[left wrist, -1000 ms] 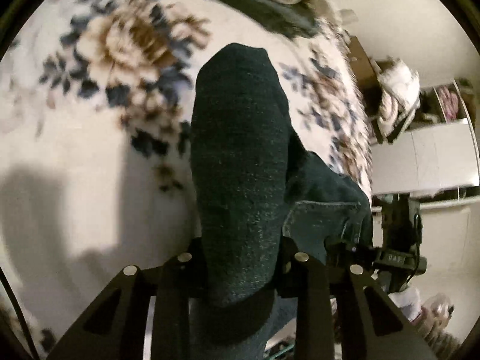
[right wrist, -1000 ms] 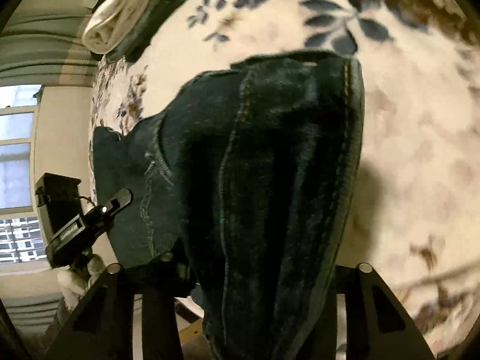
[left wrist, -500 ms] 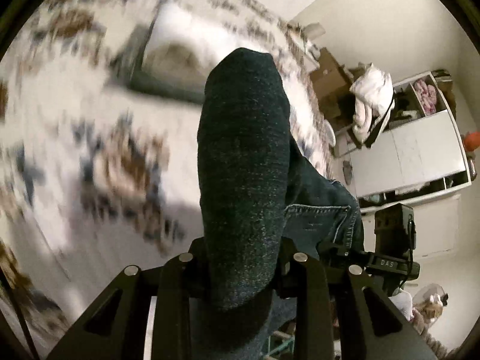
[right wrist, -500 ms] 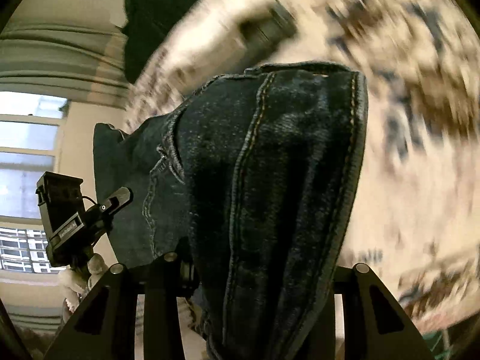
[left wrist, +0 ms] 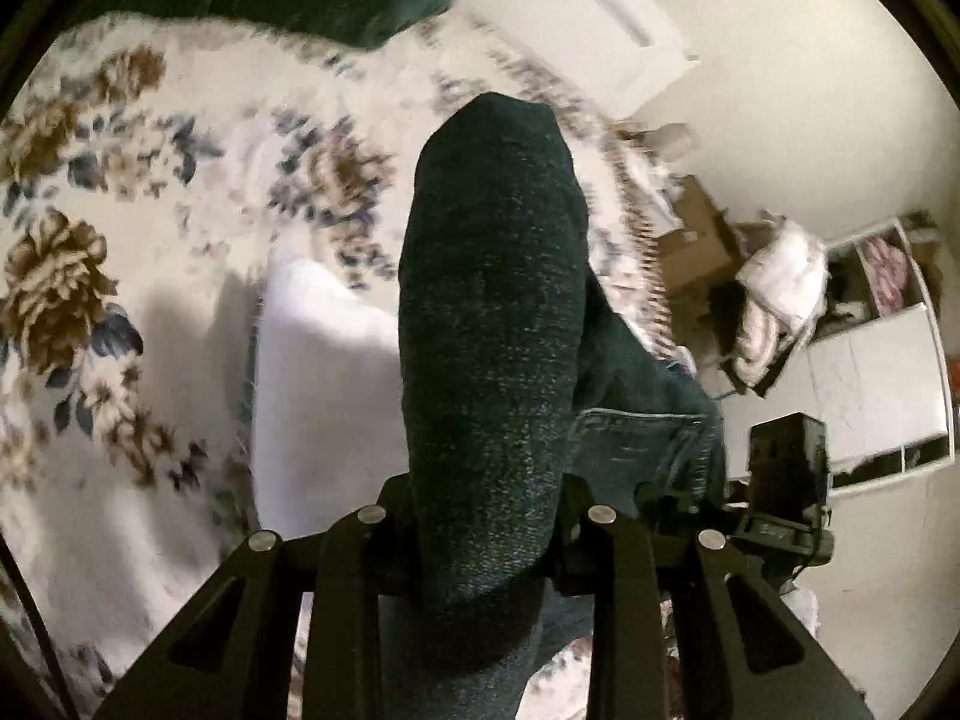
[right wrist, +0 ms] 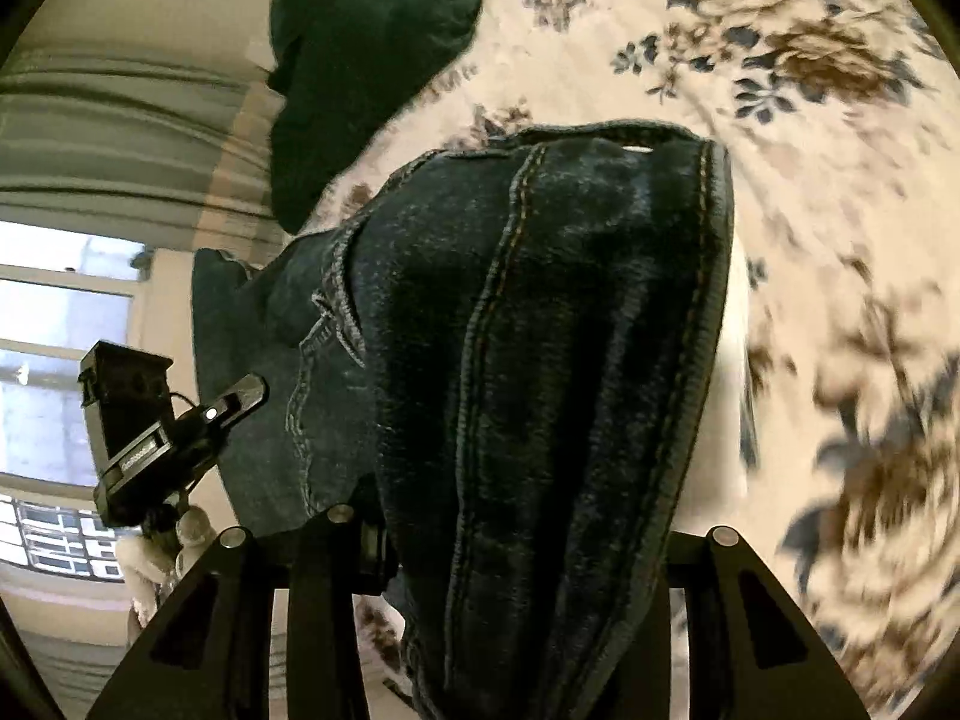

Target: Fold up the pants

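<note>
Dark blue jeans (left wrist: 492,360) are held up above a floral bedspread (left wrist: 120,240). My left gripper (left wrist: 480,546) is shut on a thick fold of the jeans, which bulges up between the fingers and hides their tips. My right gripper (right wrist: 510,552) is shut on another part of the jeans (right wrist: 540,360), where orange-stitched seams and the waistband edge show. Each gripper shows in the other's view: the right one in the left wrist view (left wrist: 786,504), the left one in the right wrist view (right wrist: 156,438).
A dark green garment (right wrist: 372,60) lies at the far end of the bed (right wrist: 810,120). A folded white item (left wrist: 312,396) lies on the bedspread under the jeans. Cardboard boxes (left wrist: 696,240), a pile of laundry (left wrist: 774,294) and white shelves (left wrist: 870,372) stand beside the bed. A window (right wrist: 54,348) is on the left.
Both grippers have swung upward and toward the far end of the bed with the jeans still held. The white folded item and the green garment have come into view.
</note>
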The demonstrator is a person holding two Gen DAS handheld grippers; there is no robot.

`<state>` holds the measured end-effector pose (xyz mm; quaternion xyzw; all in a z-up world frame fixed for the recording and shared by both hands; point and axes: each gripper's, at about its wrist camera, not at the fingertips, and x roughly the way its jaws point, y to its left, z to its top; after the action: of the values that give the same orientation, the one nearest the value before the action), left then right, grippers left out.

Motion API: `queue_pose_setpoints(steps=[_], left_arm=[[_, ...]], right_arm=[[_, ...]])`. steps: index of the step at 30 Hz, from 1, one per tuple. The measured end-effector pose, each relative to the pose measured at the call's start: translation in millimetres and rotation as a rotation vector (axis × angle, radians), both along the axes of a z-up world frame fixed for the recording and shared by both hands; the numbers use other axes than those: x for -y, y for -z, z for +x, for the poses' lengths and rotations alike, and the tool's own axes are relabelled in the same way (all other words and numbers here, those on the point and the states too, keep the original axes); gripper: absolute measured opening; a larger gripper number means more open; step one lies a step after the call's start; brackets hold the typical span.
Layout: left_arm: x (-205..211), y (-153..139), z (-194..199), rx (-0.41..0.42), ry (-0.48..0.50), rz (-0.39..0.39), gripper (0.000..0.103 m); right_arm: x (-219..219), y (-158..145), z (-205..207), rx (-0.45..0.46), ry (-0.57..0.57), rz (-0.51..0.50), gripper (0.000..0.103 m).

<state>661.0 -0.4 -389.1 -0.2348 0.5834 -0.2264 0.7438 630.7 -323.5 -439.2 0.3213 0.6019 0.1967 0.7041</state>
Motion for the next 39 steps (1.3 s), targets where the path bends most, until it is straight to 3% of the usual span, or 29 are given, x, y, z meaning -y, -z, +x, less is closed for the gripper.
queue_pose_setpoints(steps=[4,6,8,10,11,14,16,18,19,21,24,30,33,39], left_arm=[[-18,80,24,-0.160,-0.026,0.072,0.032],[-31,100,24,-0.199,-0.035,0.053,0.039],[-44,102,21,-0.188,-0.043,0.040,0.054],[-48,92,14,-0.157,-0.035,0.091,0.064],[-48,87,11,-0.143,-0.031,0.108,0.064],[-37,55,-6,-0.062,-0.025,0.239,0.062],[-24,30,-20,0.032,-0.012,0.354,0.062],[-11,14,-33,0.109,-0.015,0.473,0.077],[-6,9,-41,0.128,-0.017,0.534,0.090],[1,4,-50,0.133,-0.036,0.613,0.092],[5,-6,-65,0.148,-0.064,0.643,0.092],[14,-28,-94,0.149,-0.082,0.635,0.092],[18,-46,-112,0.164,-0.074,0.630,0.092],[20,-96,-159,0.216,-0.058,0.646,0.092]], right_arm=[[3,69,40,-0.166,-0.027,-0.074,0.061],[6,82,42,-0.180,-0.037,-0.076,0.067],[8,83,43,-0.165,-0.038,-0.034,0.068],[11,79,35,-0.140,-0.020,-0.060,0.068],[12,77,29,-0.138,-0.009,-0.083,0.071],[8,63,13,-0.115,0.019,-0.277,0.090],[0,42,-5,-0.064,0.038,-0.389,0.091],[-12,26,-19,-0.023,0.048,-0.515,0.095],[-19,15,-27,0.010,0.057,-0.594,0.095],[-41,-4,-39,0.071,0.056,-0.753,0.096],[-60,-24,-59,0.095,0.057,-0.843,0.096],[-72,-55,-93,0.083,0.122,-0.815,0.096],[-76,-73,-112,0.088,0.141,-0.849,0.096],[-85,-136,-163,0.127,0.174,-0.864,0.096]])
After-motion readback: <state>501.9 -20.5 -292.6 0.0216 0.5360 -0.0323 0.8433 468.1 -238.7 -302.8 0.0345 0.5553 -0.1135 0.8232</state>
